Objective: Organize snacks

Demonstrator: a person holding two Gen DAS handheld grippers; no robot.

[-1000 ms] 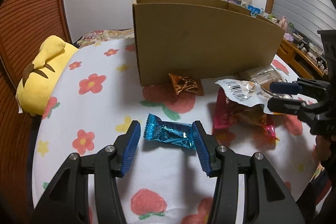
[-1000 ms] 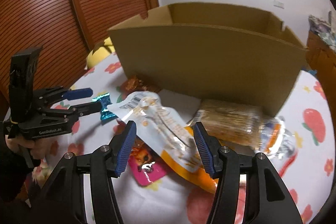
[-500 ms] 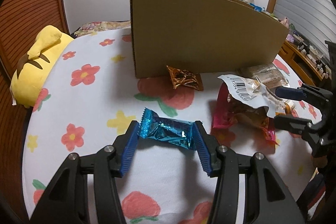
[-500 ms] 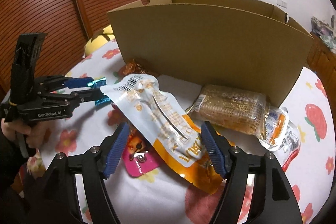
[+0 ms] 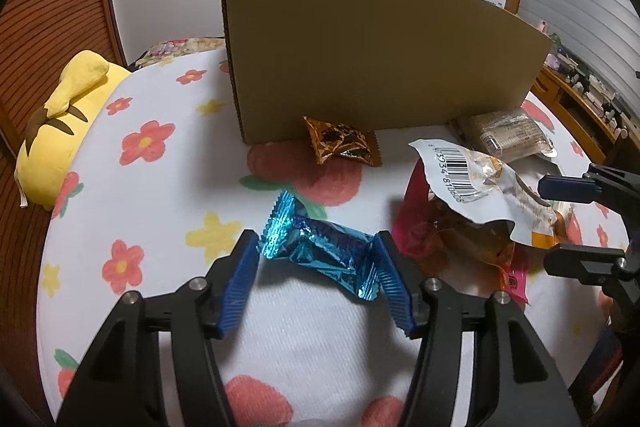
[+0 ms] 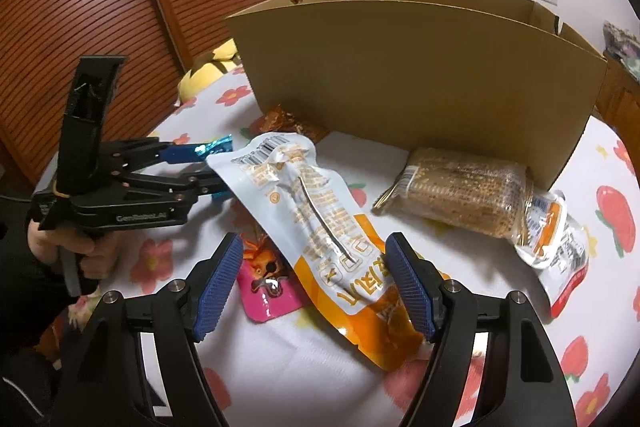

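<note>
left gripper (image 5: 318, 281): jaws opening, crinkled blue foil candy wrapper (image 5: 320, 251) between them, pads just beside its ends | right gripper (image 6: 316, 283): jaws wide, straddling white-and-orange plastic snack pouch (image 6: 320, 223), not gripping | tall brown cardboard box (image 6: 416, 67): 12 o'clock on flower-print cloth (image 5: 168, 195) | clear-wrapped brown cracker pack (image 6: 456, 195): 2 o'clock

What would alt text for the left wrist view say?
Two blue-padded fingers of the left gripper are opening around a shiny blue foil candy wrapper on a flower-print cloth. Behind stand a tall brown cardboard box and more snack packets.
</note>
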